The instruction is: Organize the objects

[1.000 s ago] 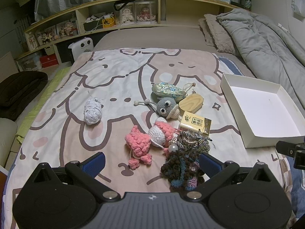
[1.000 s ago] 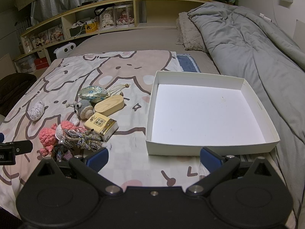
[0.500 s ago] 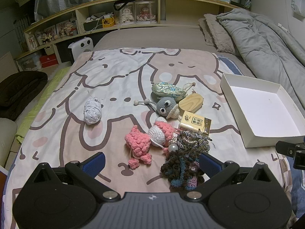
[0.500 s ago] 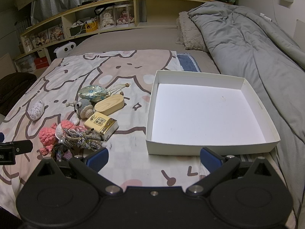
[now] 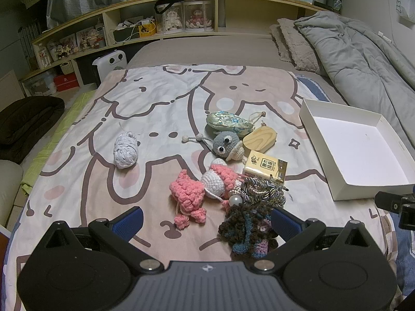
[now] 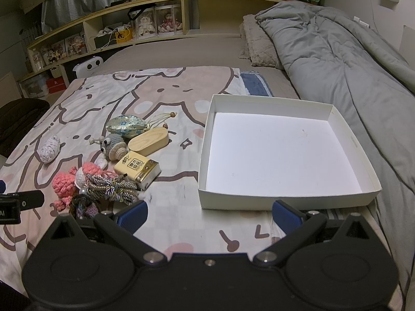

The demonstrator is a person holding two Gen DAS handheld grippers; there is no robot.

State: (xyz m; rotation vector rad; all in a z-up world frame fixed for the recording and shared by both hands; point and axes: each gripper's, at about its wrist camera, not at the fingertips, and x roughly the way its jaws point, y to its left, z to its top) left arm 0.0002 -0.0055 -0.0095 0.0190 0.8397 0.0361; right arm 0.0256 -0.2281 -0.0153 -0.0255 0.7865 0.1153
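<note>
A cluster of small items lies on the cartoon bedspread: a pink crochet toy [image 5: 189, 194], a dark crochet piece [image 5: 249, 229], a braided cord knot [image 5: 262, 190], a yellow tissue pack [image 5: 265, 167], a wooden oval box [image 5: 260, 138], a grey crochet snail [image 5: 224, 143], a green brocade pouch [image 5: 228, 124] and a white yarn ball [image 5: 125, 150]. An empty white box [image 6: 282, 153] sits to their right. My left gripper [image 5: 205, 223] is open just short of the pink toy and dark piece. My right gripper [image 6: 210, 213] is open and empty at the box's near wall.
A grey duvet [image 6: 350, 72] and pillows [image 6: 259, 44] lie along the right side of the bed. A wooden shelf [image 5: 166, 28] with boxes and dolls runs behind the bed. A dark cushion [image 5: 23, 119] and a white heater [image 5: 109, 64] are off the left side.
</note>
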